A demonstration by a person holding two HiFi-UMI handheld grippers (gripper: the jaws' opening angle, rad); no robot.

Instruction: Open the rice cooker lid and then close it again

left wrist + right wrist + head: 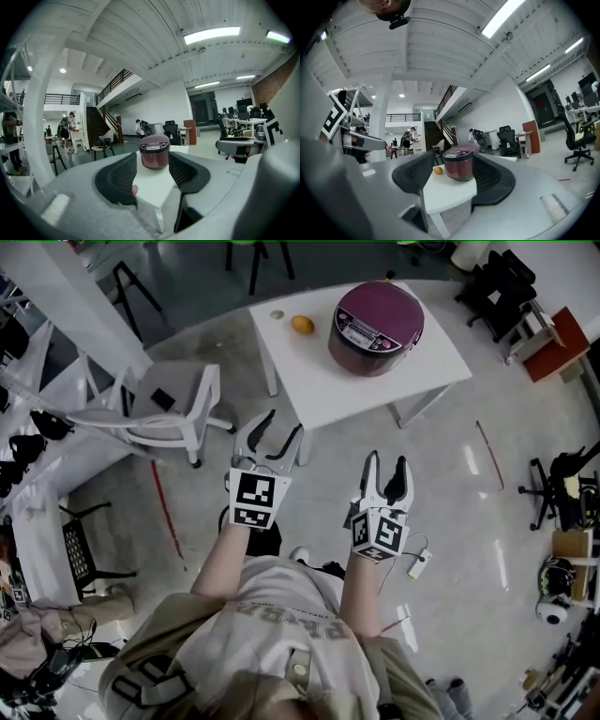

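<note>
Empty, half-open left claw (284, 423) and right claw (388, 460) face the round dark-red rice cooker (377, 326).
A sideways push may slide it away.

glossy rice cooker (377, 326), smooth matt table (328, 390)

Rice cooker (377, 327), round, glossy dark-maroon body, stands upright on a small white table (361, 390), toward the far-right part of the tabletop as seen in head view, set back from the near edge. Lid (384, 307) is down & shut, sitting flush w/ the body, slightly domed. A pale control panel (358, 333) w/ buttons runs along the top's front, facing the table's near side. Both gripper views show the cooker front-on; panel lettering too small to read.
</note>
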